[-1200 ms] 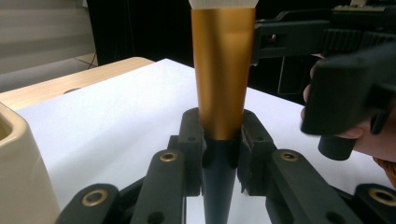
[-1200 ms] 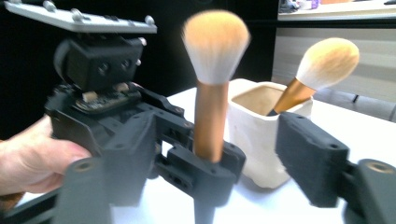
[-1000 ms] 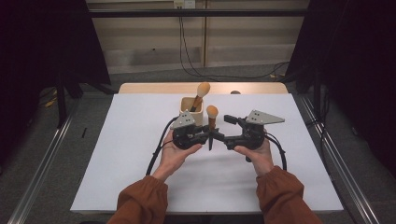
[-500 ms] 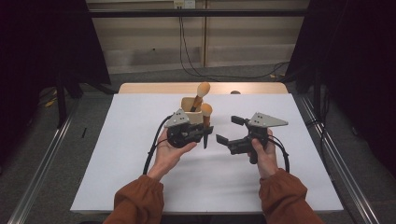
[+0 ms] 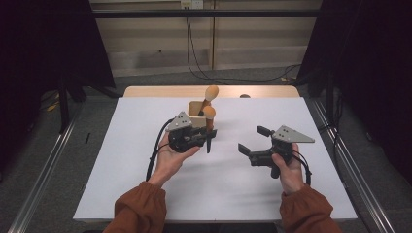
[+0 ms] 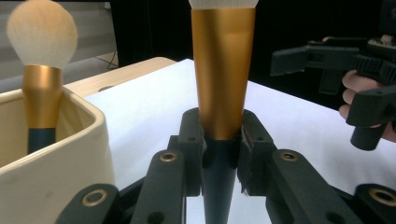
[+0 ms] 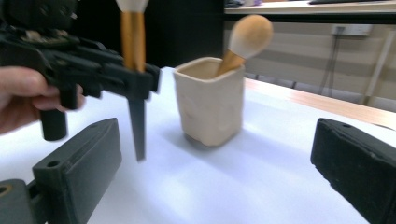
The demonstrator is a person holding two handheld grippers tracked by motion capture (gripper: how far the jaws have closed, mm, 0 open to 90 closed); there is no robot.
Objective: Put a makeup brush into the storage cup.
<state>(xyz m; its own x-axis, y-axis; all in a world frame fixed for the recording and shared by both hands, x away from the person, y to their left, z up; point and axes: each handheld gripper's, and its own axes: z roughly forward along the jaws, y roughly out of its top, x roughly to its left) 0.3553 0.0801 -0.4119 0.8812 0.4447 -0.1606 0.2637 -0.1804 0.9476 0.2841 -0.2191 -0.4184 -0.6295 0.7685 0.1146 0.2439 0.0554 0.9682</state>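
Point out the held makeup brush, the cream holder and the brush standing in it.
held makeup brush (image 6: 222,70), left gripper view, gold ferrule.
cream holder (image 7: 210,105), right gripper view, front wall.
brush standing in it (image 5: 212,92), high view, bristle head.

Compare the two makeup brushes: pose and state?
The held brush is clamped upright in the left claw, off the table; the cup brush leans loose in the cream cup. The held brush's dark handle tip hangs free; the other's sits inside the cup. Both have gold ferrules and pale bristles.
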